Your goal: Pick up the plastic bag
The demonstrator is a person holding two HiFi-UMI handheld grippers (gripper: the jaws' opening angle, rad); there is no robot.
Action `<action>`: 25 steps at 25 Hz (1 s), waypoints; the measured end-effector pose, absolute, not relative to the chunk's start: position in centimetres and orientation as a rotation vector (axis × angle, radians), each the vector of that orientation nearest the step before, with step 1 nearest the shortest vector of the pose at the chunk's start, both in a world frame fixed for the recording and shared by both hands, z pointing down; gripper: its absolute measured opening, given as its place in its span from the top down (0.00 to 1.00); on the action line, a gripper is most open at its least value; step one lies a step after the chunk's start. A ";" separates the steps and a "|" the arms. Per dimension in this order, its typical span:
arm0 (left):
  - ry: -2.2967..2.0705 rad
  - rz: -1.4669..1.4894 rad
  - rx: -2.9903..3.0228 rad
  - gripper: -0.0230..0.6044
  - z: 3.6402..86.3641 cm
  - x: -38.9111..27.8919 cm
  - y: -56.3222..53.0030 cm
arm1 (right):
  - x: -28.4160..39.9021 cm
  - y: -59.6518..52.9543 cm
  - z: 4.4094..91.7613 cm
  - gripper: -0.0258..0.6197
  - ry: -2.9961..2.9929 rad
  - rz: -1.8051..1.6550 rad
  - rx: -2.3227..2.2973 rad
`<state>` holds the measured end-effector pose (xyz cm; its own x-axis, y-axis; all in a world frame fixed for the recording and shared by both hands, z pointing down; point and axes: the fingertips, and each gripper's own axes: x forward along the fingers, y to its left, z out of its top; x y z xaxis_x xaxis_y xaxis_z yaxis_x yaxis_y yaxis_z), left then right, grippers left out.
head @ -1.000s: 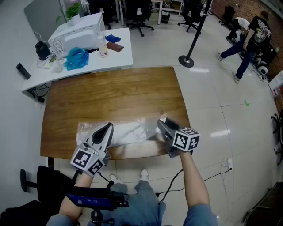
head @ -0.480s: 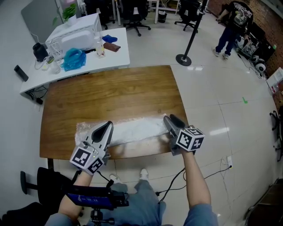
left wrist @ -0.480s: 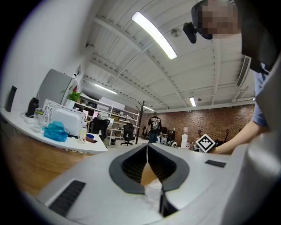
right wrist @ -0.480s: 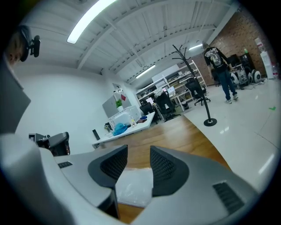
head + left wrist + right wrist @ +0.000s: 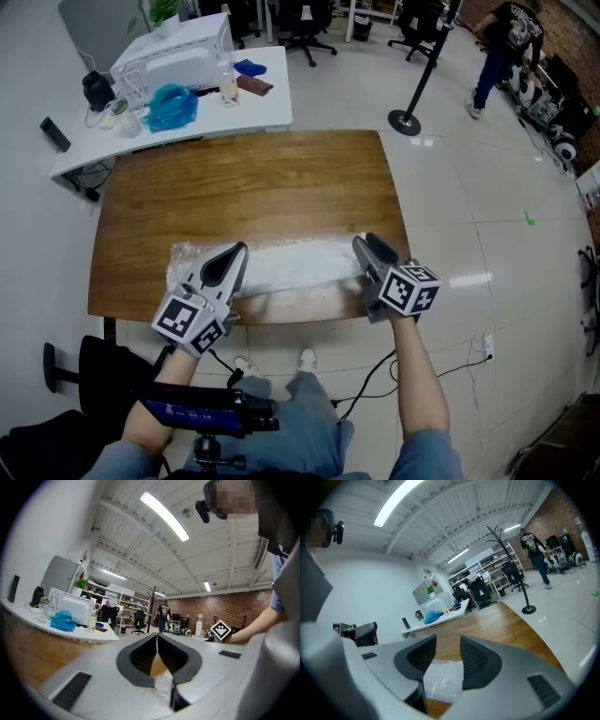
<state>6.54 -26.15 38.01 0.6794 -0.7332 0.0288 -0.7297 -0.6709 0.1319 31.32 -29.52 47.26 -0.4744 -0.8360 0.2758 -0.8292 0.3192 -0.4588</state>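
Both of my grippers reach forward over the near edge of a wooden table (image 5: 244, 187), forearms stretched out from my lap and roughly parallel. My left gripper (image 5: 236, 251) lies about level with its tip over the left part of the plastic bag (image 5: 291, 262). Its jaws are drawn together so the tips meet, and crinkled clear film shows in the gap beneath them in the left gripper view. I cannot tell whether any of that film is pinched. My right gripper (image 5: 366, 242) tilts slightly downward at the bag's right end with its jaws spread apart. The bag lies on the wood below and ahead of the opening, and neither pad presses on it. The bag is a long, clear, wrinkled strip lying flat across the table's near side, between my two grippers. Each gripper carries a cube with black-and-white square markers, and these patterns are the only print I can make out. Beyond the table, a white desk (image 5: 272, 108) holds a crumpled blue bag (image 5: 172, 106) and a white appliance (image 5: 183, 61), whose labelling is too small to read.
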 end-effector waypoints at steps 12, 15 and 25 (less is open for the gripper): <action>-1.333 0.420 2.633 0.96 46.0 -2.6 -26.1 | 27.1 -29.7 50.1 0.78 2.808 -0.735 -1.627; -1.386 0.571 2.552 0.96 48.9 -6.1 -26.0 | 26.8 -30.1 51.2 0.78 2.817 -0.749 -1.647; -1.307 0.953 2.344 0.96 56.6 -9.8 -25.2 | 26.3 -30.8 56.3 0.81 3.027 -0.857 -1.742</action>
